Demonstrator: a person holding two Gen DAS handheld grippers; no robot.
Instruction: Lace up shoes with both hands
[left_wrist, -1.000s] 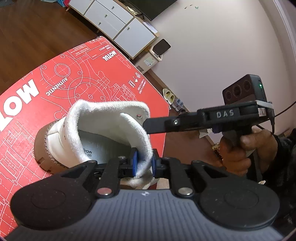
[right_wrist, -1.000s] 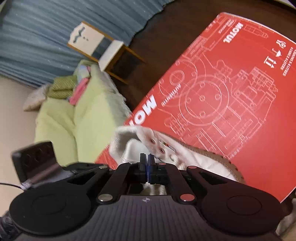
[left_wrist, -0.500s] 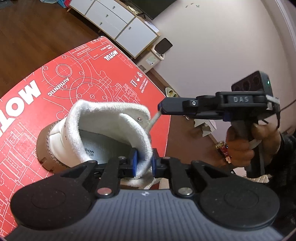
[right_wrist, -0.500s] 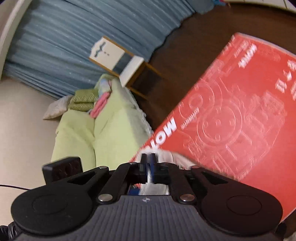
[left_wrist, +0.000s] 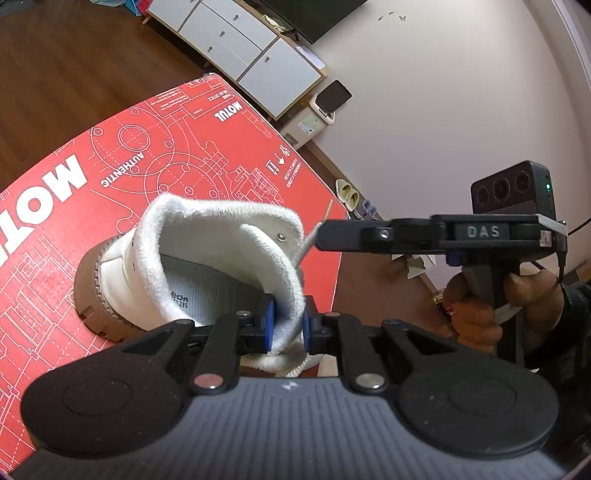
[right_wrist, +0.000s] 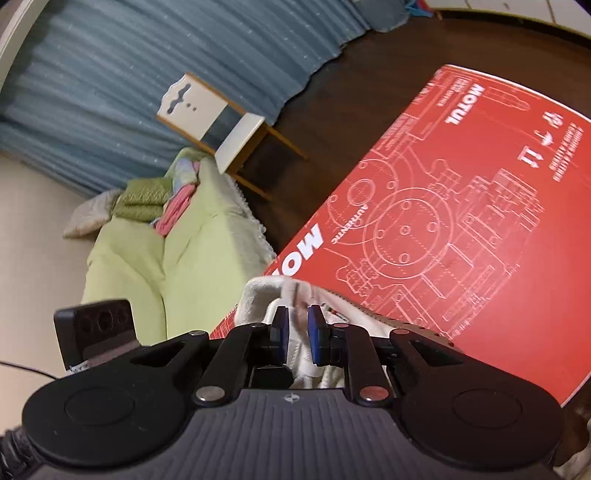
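A white high-top shoe (left_wrist: 122, 254) with a brown sole lies on a red printed box (left_wrist: 166, 147). My left gripper (left_wrist: 286, 321) is shut on the shoe's fleecy collar edge. A white lace (left_wrist: 304, 251) rises from the top eyelet to the tips of my right gripper (left_wrist: 319, 236), which a hand (left_wrist: 476, 317) holds to the right of the shoe. In the right wrist view the right gripper (right_wrist: 297, 328) has its blue pads apart over the shoe (right_wrist: 354, 310). The lace (right_wrist: 297, 295) shows as a blur in the gap, not pinched.
The red box (right_wrist: 461, 221) ends just right of the shoe, with wooden floor beyond. A white cabinet (left_wrist: 240, 48) and slippers (left_wrist: 347, 192) stand by the wall. A green sofa (right_wrist: 147, 266) and a small chair (right_wrist: 221, 122) are on the other side.
My right gripper pulled the lace up and away from the eyelet, and its pads went from shut to apart. The left gripper kept its hold on the collar.
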